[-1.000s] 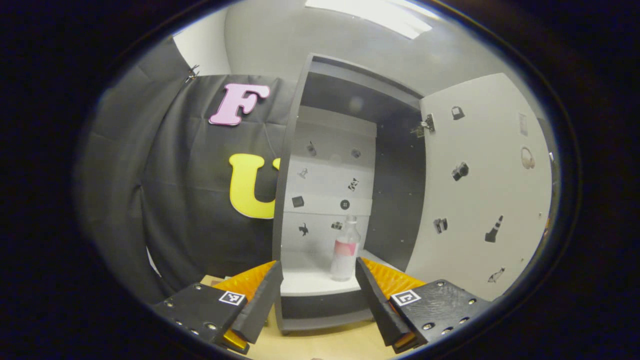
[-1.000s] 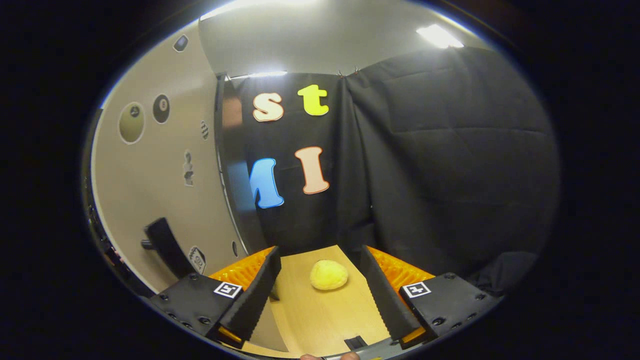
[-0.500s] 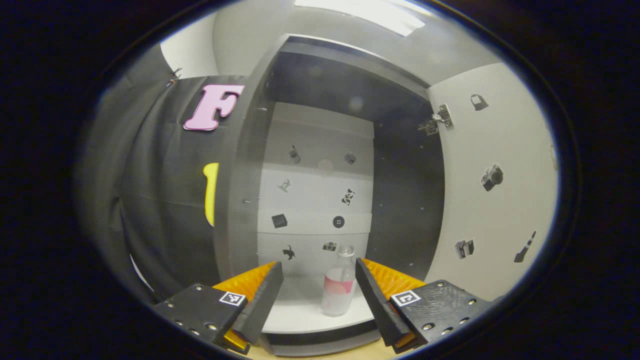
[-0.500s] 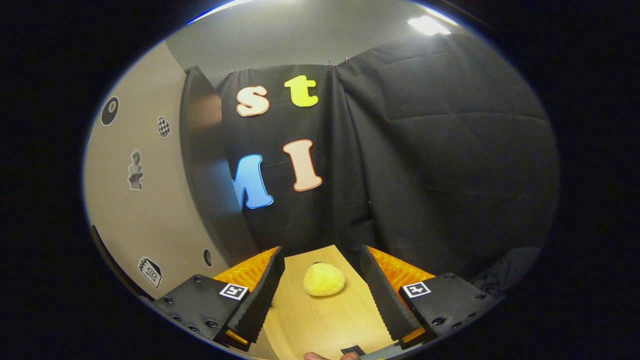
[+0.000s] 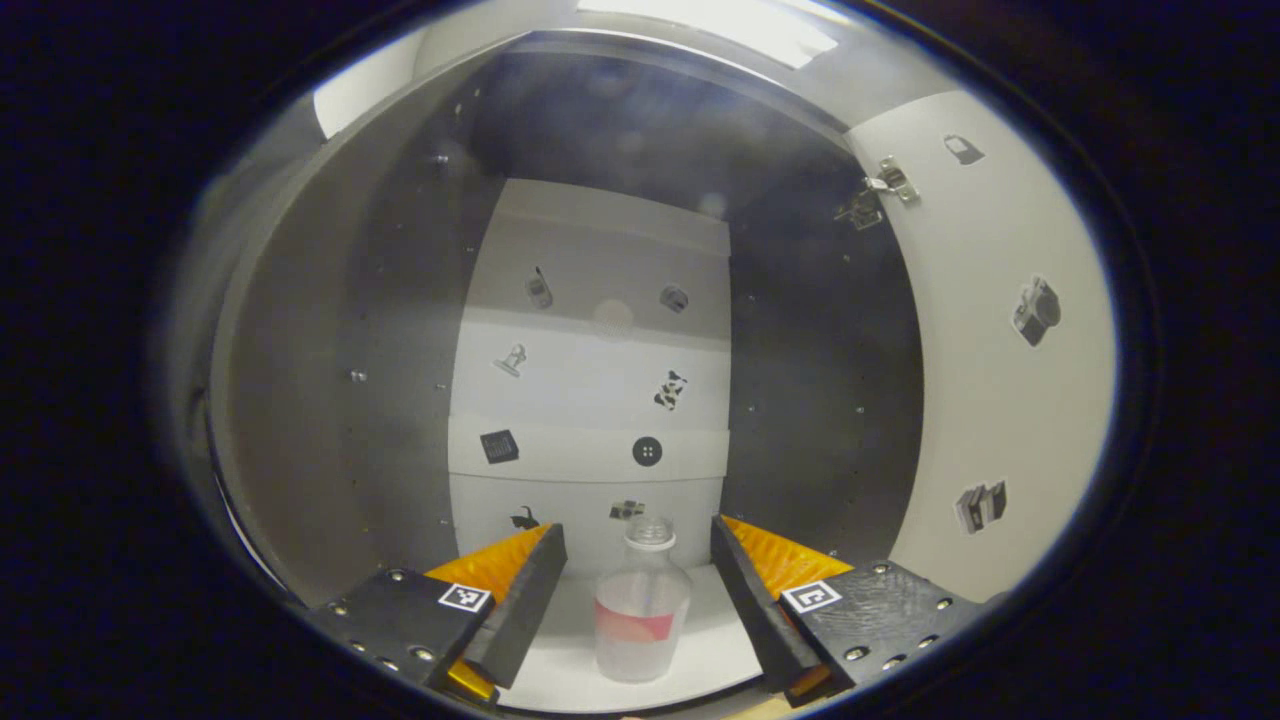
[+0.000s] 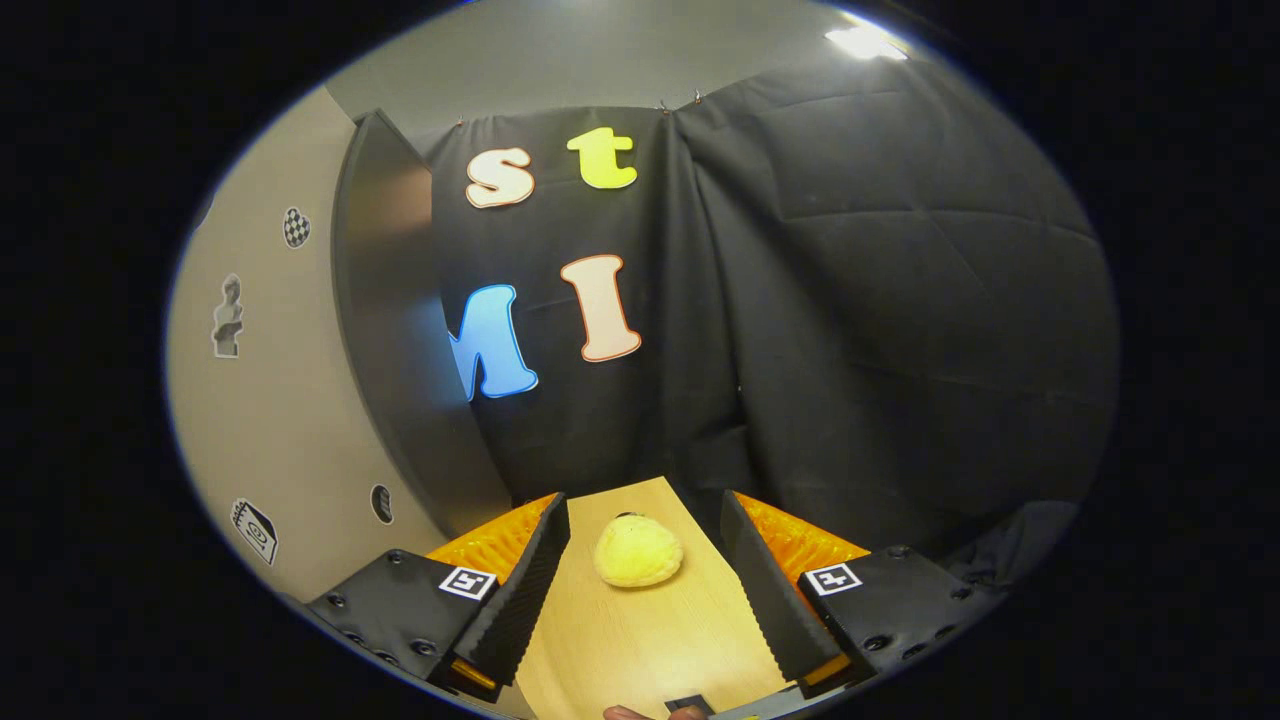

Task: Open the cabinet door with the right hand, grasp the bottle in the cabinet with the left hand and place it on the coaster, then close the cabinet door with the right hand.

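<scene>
Bottle [image 5: 641, 610] upright between spread left tool [image 5: 636, 600] fingers; cabinet door [image 5: 1000, 350] open.

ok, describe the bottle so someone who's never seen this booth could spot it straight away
Start at the tall dark cabinet, its pale door swung open. On its white bottom shelf the bottle stands upright between the left gripper fingers, apart from both. It is clear plastic, with a pink label band and a ribbed neck.
</scene>
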A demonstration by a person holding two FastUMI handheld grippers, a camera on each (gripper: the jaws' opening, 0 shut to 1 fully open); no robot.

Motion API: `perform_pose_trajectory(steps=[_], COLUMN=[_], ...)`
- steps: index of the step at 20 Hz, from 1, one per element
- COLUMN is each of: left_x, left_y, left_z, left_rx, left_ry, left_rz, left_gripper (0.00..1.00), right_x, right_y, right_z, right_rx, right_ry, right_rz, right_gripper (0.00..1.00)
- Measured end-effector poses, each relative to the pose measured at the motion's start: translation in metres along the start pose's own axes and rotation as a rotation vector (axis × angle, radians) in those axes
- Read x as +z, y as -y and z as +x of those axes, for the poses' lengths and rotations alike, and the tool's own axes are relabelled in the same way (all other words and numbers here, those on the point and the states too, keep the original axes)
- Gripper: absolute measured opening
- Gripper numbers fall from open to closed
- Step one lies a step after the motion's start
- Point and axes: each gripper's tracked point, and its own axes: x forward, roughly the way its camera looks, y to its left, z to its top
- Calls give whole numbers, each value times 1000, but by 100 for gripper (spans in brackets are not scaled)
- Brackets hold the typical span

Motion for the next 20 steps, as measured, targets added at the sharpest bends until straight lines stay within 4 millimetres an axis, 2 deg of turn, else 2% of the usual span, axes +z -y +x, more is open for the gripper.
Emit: perform_pose_trajectory(steps=[4,7,8,9,11,12,13,14,15,20], left_x=[-27,-45,-51,-55,-64,-68,-72,-77,-81,-93], left_y=[-3,-2,0,3,8,10,11,10,9,6], left_z=[20,26,28,30,31,33,33,33,34,32], left_rx=[0,4,4,-2,-11,-13,-15,-8,0,15], left_ry=[-50,-79,-88,-94,-111,-119,-126,-134,-143,-164], left_rz=[-41,-40,-33,-25,-10,-6,-5,-2,3,-8], left_gripper=[89,88,90,90,87,90,88,90,90,88], right_x=[1,1,2,3,2,2,0,-1,-1,-1], right_y=[1,2,2,0,-1,-1,0,0,-1,3], right_z=[13,21,23,26,30,32,34,35,38,44], right_rx=[11,19,23,27,35,37,39,42,44,53], right_ry=[-13,-25,-24,-24,-27,-29,-32,-36,-40,-43], right_rz=[-13,-17,-18,-20,-26,-28,-31,-32,-34,-30], right_gripper=[96,96,89,96,96,96,89,96,89,89])
